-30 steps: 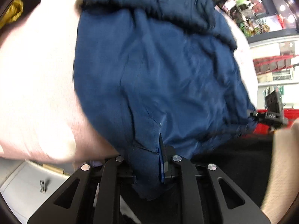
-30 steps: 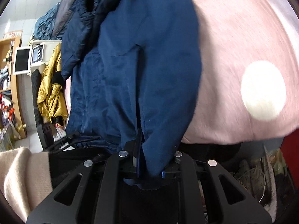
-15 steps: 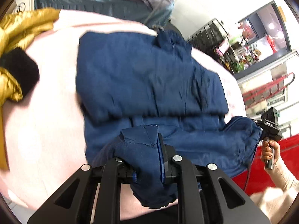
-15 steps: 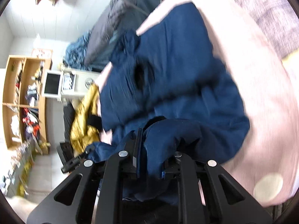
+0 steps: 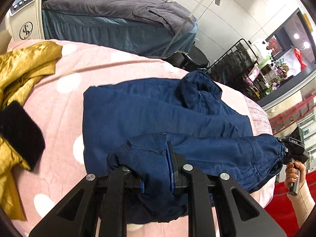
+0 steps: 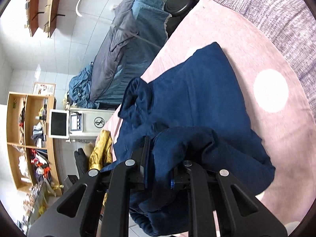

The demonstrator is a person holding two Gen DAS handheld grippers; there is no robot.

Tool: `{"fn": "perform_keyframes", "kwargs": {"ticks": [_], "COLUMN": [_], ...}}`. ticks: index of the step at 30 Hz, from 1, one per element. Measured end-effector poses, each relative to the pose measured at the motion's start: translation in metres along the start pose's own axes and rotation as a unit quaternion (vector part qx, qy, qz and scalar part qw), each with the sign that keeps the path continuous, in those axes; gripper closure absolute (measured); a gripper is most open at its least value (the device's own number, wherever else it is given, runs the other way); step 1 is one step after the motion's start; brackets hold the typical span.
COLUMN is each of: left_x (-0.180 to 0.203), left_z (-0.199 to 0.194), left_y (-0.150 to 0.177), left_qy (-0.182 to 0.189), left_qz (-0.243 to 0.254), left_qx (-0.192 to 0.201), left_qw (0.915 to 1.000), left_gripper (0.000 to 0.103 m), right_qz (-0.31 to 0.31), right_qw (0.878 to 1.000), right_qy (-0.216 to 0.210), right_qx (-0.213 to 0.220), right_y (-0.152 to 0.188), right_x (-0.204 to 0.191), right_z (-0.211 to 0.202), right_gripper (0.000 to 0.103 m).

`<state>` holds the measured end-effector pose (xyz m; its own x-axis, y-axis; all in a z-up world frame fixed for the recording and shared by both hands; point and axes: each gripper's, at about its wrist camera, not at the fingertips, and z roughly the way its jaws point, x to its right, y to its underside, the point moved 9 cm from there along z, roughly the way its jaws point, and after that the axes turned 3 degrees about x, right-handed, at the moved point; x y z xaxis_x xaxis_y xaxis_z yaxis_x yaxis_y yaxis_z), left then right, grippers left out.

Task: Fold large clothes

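A navy blue jacket (image 5: 150, 110) lies on the pink polka-dot bedspread (image 5: 65, 98), collar toward the far side. My left gripper (image 5: 156, 169) is shut on the jacket's near hem and holds it lifted over the body. My right gripper (image 6: 158, 167) is shut on the other end of the same hem (image 6: 183, 142). The right gripper (image 5: 294, 150) also shows in the left wrist view at the far right, with a taut band of blue cloth between the two. The jacket (image 6: 193, 90) lies spread ahead in the right wrist view.
A gold jacket with a black cuff (image 5: 21, 90) lies on the bedspread's left side. A second bed with grey and blue bedding (image 5: 110, 13) stands behind. A black stool (image 5: 195, 57) and a rack are beyond the far edge. A white machine (image 6: 83, 122) and wooden shelves (image 6: 29, 138) stand by the wall.
Both grippers have lifted the hem up and carried it forward over the jacket. The views swung from close cloth to the whole jacket and the room beyond.
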<state>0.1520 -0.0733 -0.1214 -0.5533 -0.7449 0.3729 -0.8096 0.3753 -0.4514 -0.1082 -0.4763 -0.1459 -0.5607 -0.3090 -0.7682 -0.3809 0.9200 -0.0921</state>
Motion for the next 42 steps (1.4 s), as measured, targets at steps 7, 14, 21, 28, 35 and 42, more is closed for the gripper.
{"fn": "perform_keyframes", "kwargs": {"ticks": [7, 14, 21, 28, 35, 42], "left_x": [-0.006, -0.022, -0.035, -0.091, -0.074, -0.05], "left_z": [0.03, 0.05, 0.026, -0.022, -0.007, 0.018], "left_y": [-0.027, -0.028, -0.04, -0.067, -0.024, 0.006], "left_qy": [-0.015, 0.009, 0.097, 0.023, -0.019, -0.024], "left_qz": [-0.033, -0.097, -0.152, -0.153, -0.096, -0.075], "left_qx": [-0.022, -0.063, -0.091, -0.02, -0.055, -0.064], "left_qw": [0.9991, 0.9932, 0.9793, 0.9877, 0.9937, 0.9948], "left_gripper": [0.086, 0.084, 0.068, 0.043, 0.043, 0.042], "right_qz": [0.04, 0.093, 0.167, 0.264, 0.333, 0.204], "right_qw": [0.999, 0.996, 0.985, 0.96, 0.931, 0.978], "right_qy": [0.0, 0.011, -0.012, -0.053, -0.141, -0.05], "right_qx": [0.005, -0.006, -0.045, -0.075, -0.049, -0.022], "right_y": [-0.028, -0.042, -0.051, -0.064, -0.085, -0.092], "right_x": [0.0, 0.02, 0.043, 0.059, 0.047, 0.039], "right_z": [0.026, 0.057, 0.075, 0.089, 0.073, 0.031], "right_gripper": [0.087, 0.087, 0.08, 0.064, 0.045, 0.04]}}
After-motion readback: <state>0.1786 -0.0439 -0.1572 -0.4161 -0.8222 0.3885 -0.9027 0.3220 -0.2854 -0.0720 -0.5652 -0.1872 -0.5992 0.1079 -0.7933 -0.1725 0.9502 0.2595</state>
